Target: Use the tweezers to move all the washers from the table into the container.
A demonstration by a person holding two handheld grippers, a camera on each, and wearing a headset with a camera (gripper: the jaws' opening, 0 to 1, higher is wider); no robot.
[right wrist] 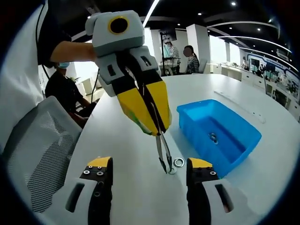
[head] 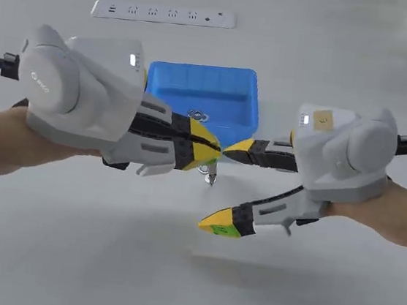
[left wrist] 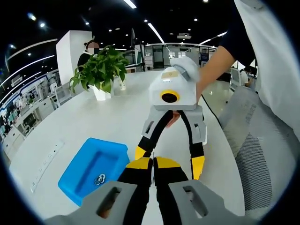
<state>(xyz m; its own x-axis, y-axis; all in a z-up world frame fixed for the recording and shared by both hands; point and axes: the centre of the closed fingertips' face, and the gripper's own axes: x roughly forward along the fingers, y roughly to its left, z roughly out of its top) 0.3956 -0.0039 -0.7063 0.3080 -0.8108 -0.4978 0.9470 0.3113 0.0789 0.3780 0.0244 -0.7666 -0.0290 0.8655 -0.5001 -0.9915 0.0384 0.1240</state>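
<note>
We clamp the tweezers (right wrist: 161,150) in our left gripper (right wrist: 154,126), tips beside a washer (right wrist: 178,162) on the table (right wrist: 136,197); our right gripper (right wrist: 150,164) gapes wide.

The left hand (head: 2,141) holds the left gripper (head: 215,151) level, pointing inward toward the other one. Its jaws are pressed together, pinching the tweezers (right wrist: 161,151), which hang down from the tips. The right hand (head: 397,211) aims the right gripper (head: 218,188) back at it. That gripper's jaws are spread wide, the upper tip just beside the left gripper's tips.
</note>
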